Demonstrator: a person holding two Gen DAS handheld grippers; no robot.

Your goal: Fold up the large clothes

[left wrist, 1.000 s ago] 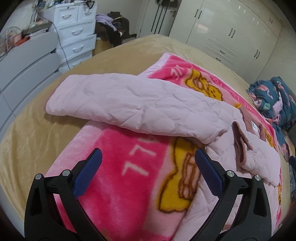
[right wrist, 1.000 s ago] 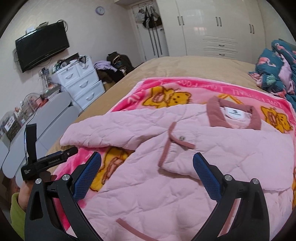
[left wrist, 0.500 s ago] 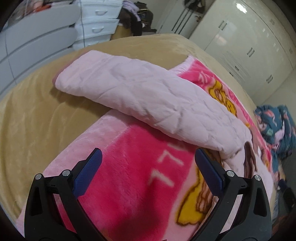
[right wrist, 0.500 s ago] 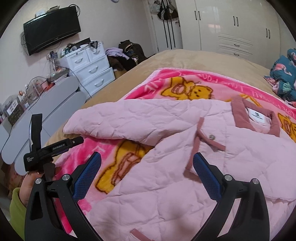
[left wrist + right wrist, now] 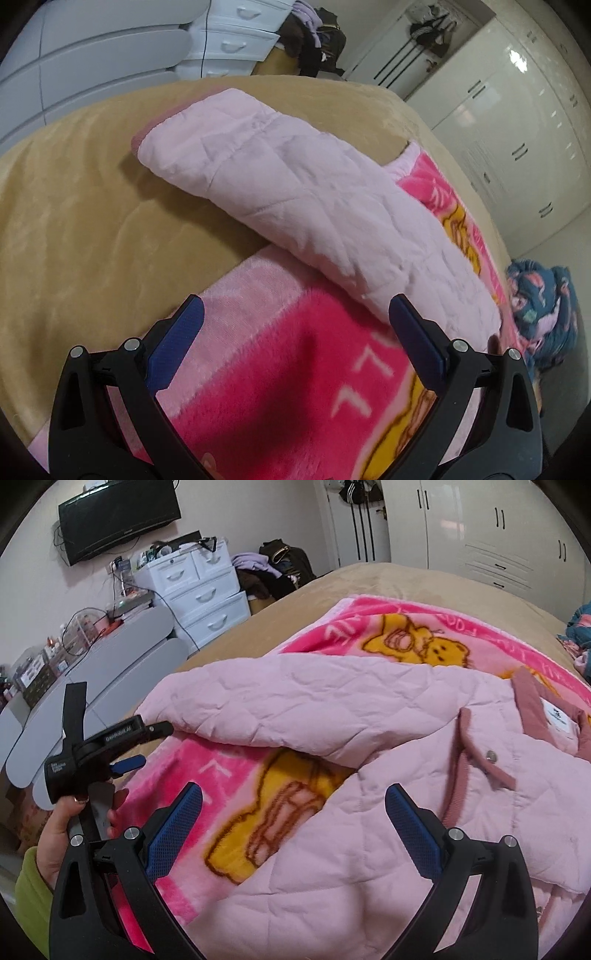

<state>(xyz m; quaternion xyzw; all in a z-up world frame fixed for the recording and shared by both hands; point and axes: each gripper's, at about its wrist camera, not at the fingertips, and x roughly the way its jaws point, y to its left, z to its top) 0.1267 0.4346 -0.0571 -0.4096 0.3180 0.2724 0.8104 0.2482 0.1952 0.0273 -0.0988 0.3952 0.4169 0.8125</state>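
Note:
A pale pink quilted jacket (image 5: pixel 369 812) lies spread on a pink bear blanket (image 5: pixel 406 635) on the bed. Its left sleeve (image 5: pixel 295 199) stretches out over the blanket's edge onto the tan bedcover (image 5: pixel 74 221); the sleeve also shows in the right wrist view (image 5: pixel 295 705). My left gripper (image 5: pixel 295 332) is open and empty, low over the blanket just short of the sleeve. From the right wrist view the left gripper (image 5: pixel 147 746) sits by the sleeve's cuff. My right gripper (image 5: pixel 293 812) is open and empty above the jacket's front, near the dark pink placket (image 5: pixel 458 775).
White drawers (image 5: pixel 207 590) and a grey headboard-like panel (image 5: pixel 110 672) stand left of the bed. A pile of dark clothes (image 5: pixel 273 568) lies by the wardrobe doors (image 5: pixel 498 535). A blue patterned bundle (image 5: pixel 543 314) sits at the bed's far right.
My left gripper has swung left and lower toward the sleeve's cuff end. My right gripper has shifted left over the jacket's front. Both stay open.

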